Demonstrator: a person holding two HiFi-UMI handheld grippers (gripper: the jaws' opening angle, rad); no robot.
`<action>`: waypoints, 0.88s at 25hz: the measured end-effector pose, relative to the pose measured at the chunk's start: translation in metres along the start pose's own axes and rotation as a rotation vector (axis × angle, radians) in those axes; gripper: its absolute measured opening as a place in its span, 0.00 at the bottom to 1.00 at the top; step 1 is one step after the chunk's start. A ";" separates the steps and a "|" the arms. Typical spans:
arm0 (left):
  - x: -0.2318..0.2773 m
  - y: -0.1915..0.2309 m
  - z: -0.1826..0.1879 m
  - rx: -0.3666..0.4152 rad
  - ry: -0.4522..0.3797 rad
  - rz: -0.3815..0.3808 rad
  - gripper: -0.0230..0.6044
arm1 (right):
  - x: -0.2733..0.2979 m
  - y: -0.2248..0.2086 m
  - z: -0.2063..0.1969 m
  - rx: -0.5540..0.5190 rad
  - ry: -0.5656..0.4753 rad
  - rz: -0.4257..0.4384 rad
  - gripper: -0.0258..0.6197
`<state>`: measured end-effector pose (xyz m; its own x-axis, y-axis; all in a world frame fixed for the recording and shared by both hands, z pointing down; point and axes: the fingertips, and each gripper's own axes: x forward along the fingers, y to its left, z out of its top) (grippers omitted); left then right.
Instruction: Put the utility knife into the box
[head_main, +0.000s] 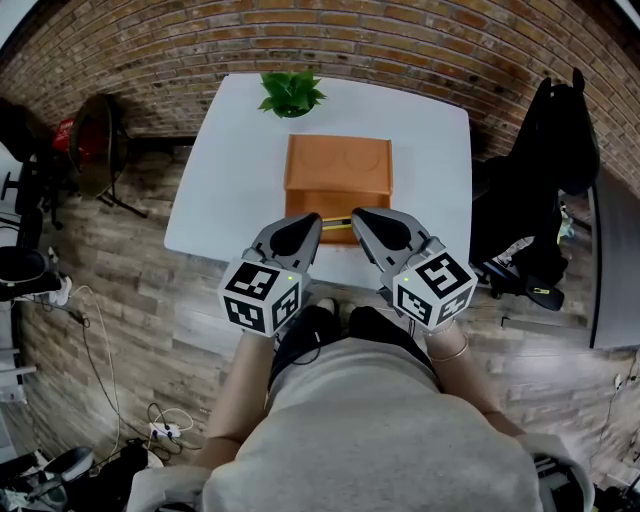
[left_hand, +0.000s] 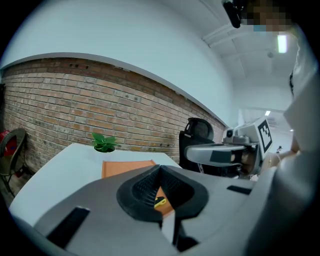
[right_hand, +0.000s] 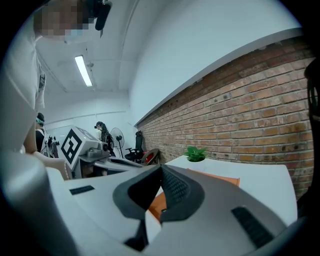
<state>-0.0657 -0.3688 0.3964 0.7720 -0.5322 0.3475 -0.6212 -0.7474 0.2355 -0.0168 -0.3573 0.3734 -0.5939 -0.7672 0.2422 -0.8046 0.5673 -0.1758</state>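
Observation:
An orange box (head_main: 338, 165) stands in the middle of the white table (head_main: 225, 170). A yellow and black utility knife (head_main: 335, 222) lies at the box's near edge, between the tips of my two grippers. My left gripper (head_main: 312, 224) is just left of the knife, its jaws shut with nothing between them. My right gripper (head_main: 358, 216) is just right of it, also shut and empty. In the left gripper view a yellow bit of the knife (left_hand: 160, 202) shows beyond the closed left gripper (left_hand: 160, 168), with the box (left_hand: 127, 167) behind. The right gripper (right_hand: 161, 168) has its tips together too.
A small green potted plant (head_main: 290, 92) stands at the table's far edge. A black office chair (head_main: 540, 190) is close to the table's right side. A fan (head_main: 95, 145) stands on the floor to the left. A brick wall (head_main: 400, 40) runs behind.

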 end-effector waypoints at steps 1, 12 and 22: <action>0.001 0.000 0.000 0.000 0.001 -0.001 0.05 | 0.000 -0.001 0.001 -0.004 -0.005 -0.005 0.04; 0.003 -0.005 -0.001 -0.011 0.004 -0.038 0.05 | 0.000 -0.001 -0.001 -0.011 0.005 -0.012 0.04; 0.004 -0.003 -0.008 -0.011 0.031 -0.045 0.05 | -0.004 0.003 0.002 -0.021 -0.002 -0.017 0.04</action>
<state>-0.0617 -0.3658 0.4047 0.7951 -0.4852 0.3639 -0.5873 -0.7659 0.2619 -0.0172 -0.3531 0.3705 -0.5801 -0.7773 0.2435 -0.8143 0.5604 -0.1511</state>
